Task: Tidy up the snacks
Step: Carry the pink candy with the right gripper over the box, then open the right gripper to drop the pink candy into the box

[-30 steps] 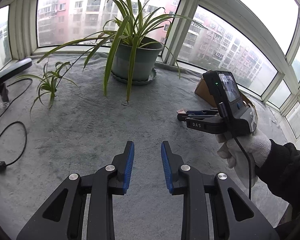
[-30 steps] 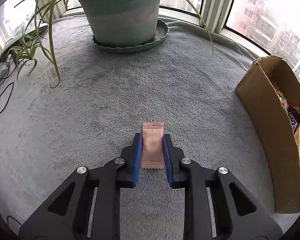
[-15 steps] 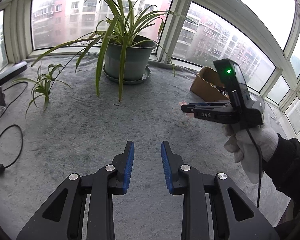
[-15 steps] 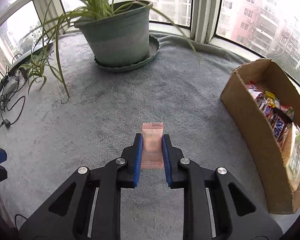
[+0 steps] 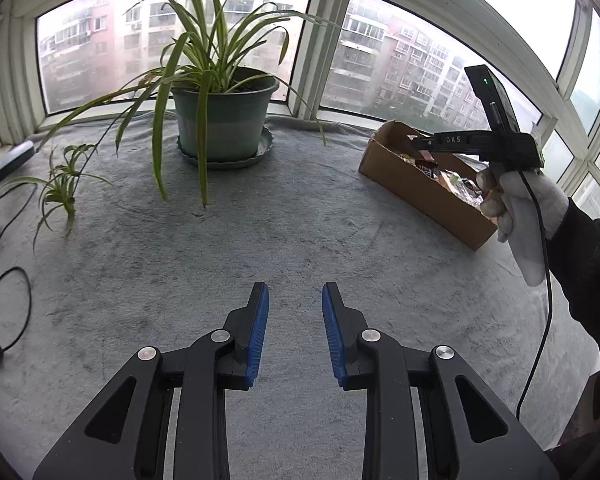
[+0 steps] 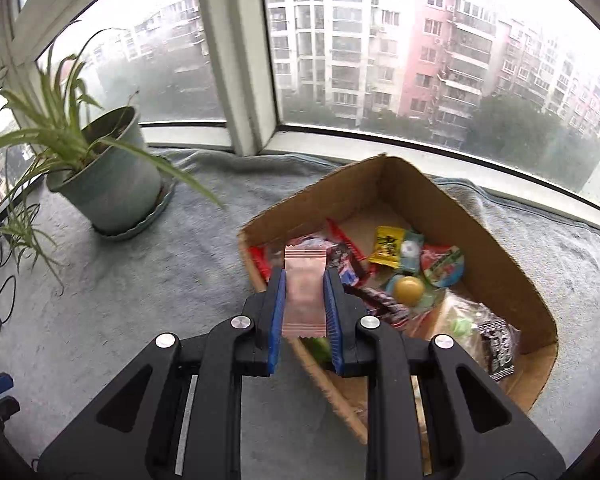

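The right gripper (image 6: pixel 304 300), black with blue rubber pads, has its jaws pressed on a small pink foil snack packet (image 6: pixel 303 291) with crimped ends. The packet stands upright between the two pads, its upper end above the fingertips and its lower end hanging free behind them. In the right wrist view the packet is held in the air over the near left corner of the open brown cardboard box (image 6: pixel 496 248), not touching the things inside.

The box lies on the grey fleece cloth (image 6: pixel 148 288) that covers the window ledge. Inside it are many wrapped snacks: a yellow sachet (image 6: pixel 388 246), a round yellow candy (image 6: pixel 409 289), a red and green packet (image 6: pixel 444 266), dark wrappers with white print (image 6: pixel 496 342) and some red ones (image 6: pixel 342 238). Part of the bottom at the far corner of the box is bare.

The left gripper (image 5: pixel 295 308), of the same kind, has its jaws spread with nothing between them, and it hangs over the bare grey cloth, well apart from the box. In the left wrist view the right gripper (image 5: pixel 414 143) is seen from the side over the box (image 5: pixel 416 188), held by a hand in a white glove (image 5: pixel 516 208), and a black cable (image 5: pixel 540 320) hangs from it.

A grey-green plastic pot with a long-leaved spider plant (image 5: pixel 224 120) stands on a saucer near the window, left of the box. A smaller plantlet (image 5: pixel 60 188) lies on the cloth further left, near black wires (image 5: pixel 16 300)
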{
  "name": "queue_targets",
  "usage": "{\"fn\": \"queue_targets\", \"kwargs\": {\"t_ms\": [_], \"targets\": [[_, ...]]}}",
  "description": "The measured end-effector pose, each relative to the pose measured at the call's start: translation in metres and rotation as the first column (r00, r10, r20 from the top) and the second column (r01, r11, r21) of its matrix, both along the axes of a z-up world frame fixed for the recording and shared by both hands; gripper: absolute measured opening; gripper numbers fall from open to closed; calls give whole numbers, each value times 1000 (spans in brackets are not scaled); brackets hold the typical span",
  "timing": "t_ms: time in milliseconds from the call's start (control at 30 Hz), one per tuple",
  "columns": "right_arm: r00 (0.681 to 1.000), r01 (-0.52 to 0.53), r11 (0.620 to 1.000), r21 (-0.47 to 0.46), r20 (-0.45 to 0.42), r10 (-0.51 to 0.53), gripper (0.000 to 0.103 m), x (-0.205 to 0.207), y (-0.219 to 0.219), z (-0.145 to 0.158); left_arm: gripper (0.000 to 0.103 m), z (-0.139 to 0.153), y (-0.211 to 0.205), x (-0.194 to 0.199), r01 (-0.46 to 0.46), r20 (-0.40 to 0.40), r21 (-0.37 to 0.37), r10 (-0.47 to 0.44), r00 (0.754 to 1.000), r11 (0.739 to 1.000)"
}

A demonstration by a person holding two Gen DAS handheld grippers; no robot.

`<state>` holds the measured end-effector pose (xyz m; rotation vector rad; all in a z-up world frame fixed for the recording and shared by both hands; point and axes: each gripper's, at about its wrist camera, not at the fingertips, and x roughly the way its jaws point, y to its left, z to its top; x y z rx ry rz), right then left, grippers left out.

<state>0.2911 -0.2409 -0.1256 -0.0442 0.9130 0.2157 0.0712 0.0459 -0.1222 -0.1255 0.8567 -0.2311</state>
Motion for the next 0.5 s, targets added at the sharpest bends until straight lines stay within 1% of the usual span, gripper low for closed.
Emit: {"fn": "queue_targets", "kwargs": {"t_ms": [167, 500], "targets": [[998, 55, 998, 1, -18, -55, 20, 15, -26, -7, 26, 1, -9, 0, 14, -5, 1, -14, 1000, 1000], [996, 87, 996, 4, -26, -87, 21, 13, -42, -13, 26, 6, -28, 2, 46, -3, 16, -46, 999, 999]]}}
